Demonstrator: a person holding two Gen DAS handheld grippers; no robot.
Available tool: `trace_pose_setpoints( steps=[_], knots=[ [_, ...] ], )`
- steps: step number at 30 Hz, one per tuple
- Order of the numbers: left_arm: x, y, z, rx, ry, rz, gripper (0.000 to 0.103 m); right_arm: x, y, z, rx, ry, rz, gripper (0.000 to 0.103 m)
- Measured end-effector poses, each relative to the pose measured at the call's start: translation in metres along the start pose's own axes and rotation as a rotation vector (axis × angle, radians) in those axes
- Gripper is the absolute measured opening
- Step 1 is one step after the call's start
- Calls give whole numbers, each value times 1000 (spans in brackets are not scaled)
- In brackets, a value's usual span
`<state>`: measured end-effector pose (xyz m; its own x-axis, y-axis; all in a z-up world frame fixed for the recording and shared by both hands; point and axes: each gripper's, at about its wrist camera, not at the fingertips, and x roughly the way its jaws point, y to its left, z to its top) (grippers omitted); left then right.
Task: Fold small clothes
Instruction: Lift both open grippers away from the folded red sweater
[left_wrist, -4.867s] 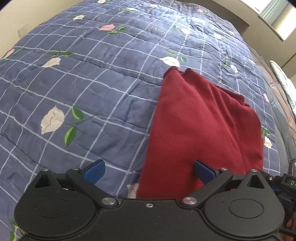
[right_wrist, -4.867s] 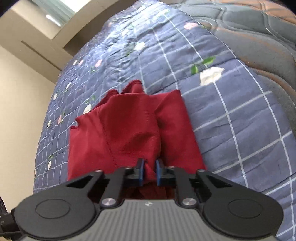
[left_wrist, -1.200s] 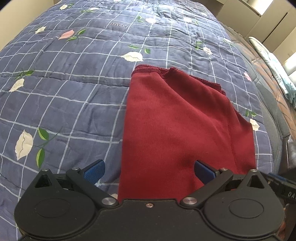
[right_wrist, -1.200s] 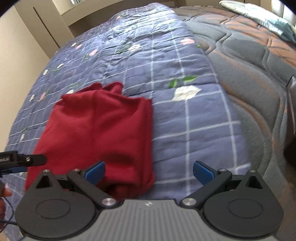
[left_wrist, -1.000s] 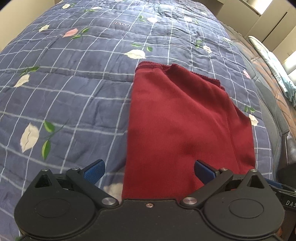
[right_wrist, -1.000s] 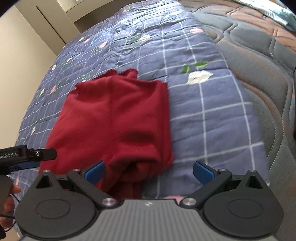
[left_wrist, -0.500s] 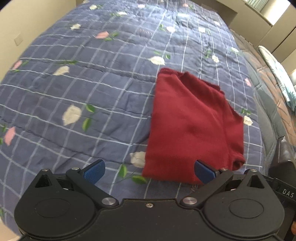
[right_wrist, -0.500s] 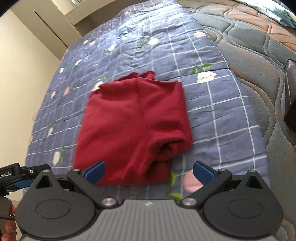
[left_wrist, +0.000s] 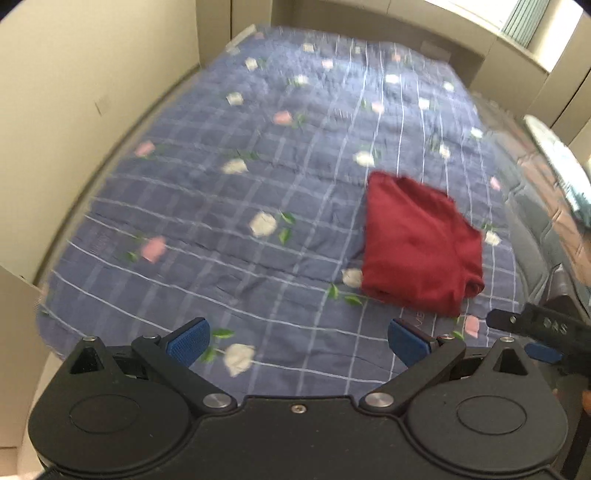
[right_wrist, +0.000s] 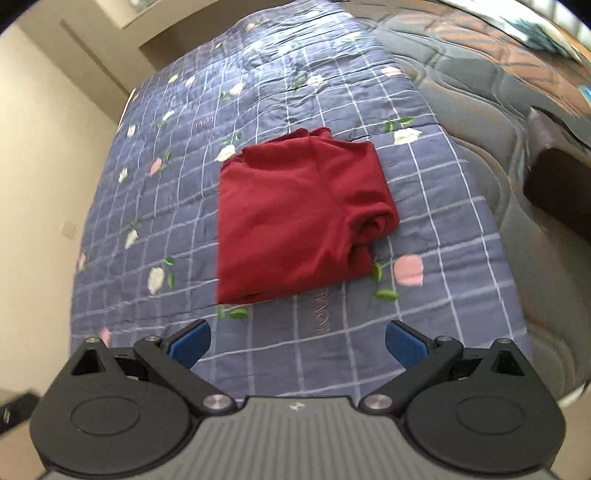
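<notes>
A dark red garment (left_wrist: 419, 245) (right_wrist: 299, 218) lies folded into a compact rectangle on the blue checked quilt, its bulkier rolled edge toward the right. My left gripper (left_wrist: 297, 341) hangs open well back from it, above the quilt's near part, with nothing between its blue pads. My right gripper (right_wrist: 295, 343) is also open and empty, pulled back from the garment's near edge. In the left wrist view the right gripper's black body (left_wrist: 543, 330) shows at the right edge.
The quilt (left_wrist: 258, 192) with flower prints covers the bed, a beige wall (left_wrist: 74, 92) along its left side. A grey-and-brown quilted mattress (right_wrist: 498, 74) lies bare to the right, with a dark object (right_wrist: 557, 184) on it. A window (left_wrist: 517, 18) is at the far end.
Both grippers have pulled back and up from the garment, so it looks smaller and farther away. The right gripper, shut on the cloth earliest, is open; the garment lies still.
</notes>
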<state>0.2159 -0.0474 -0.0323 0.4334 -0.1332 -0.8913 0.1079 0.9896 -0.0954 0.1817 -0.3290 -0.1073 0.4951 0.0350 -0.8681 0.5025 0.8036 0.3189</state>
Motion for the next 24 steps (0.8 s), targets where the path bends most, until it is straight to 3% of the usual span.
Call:
trace_pose_setpoints(
  steps=[4,8,24],
  knots=[
    [-43,16,-11,3,-40,11,102,-20,8,-7,67,15,-4,103],
    [-66,26,-19,-3,-69,14,102,-32,20,-8,43,15,-20,103],
    [-83,33,-26,-4,-84,7,102,-60,42,-15,-11,-70,30,103]
  ],
)
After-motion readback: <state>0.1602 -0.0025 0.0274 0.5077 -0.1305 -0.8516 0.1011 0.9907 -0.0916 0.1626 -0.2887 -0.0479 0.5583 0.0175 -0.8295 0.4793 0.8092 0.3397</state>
